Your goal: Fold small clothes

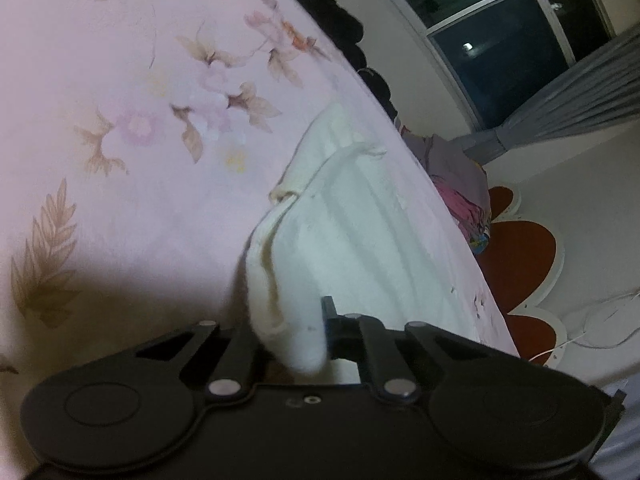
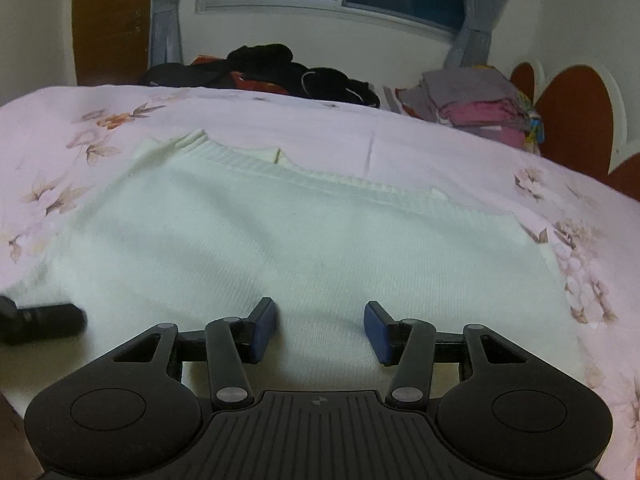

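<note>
**Asker:** Progress so far: how much of the folding looks done?

**Describer:** Very little, by my judgement. A white knitted sweater (image 2: pixel 312 240) lies spread almost flat on a pink floral bedsheet (image 2: pixel 460 160), ribbed hem toward the far side. No fold shows across its body. Only one near corner is lifted. A stack of folded clothes (image 2: pixel 480 108) sits at the far right edge of the bed, and a dark heap of clothes (image 2: pixel 280 68) lies beside it to the left, probably waiting.

**Asker:** What are the two grippers doing?

**Describer:** The left gripper (image 1: pixel 308 340) is pinched tight on the sweater's near edge; a bunch of white knit (image 1: pixel 296 312) bulges up between its jaws. It points downward at the bed and is rolled, so the bed runs on a slant in its view. The right gripper (image 2: pixel 320 328) hovers low over the sweater's near middle, angled down, its blue pads (image 2: pixel 264 328) standing about half apart with nothing between them, though cloth lies just beneath.

**Asker:** What remains?

**Describer:** Likely every fold.
</note>
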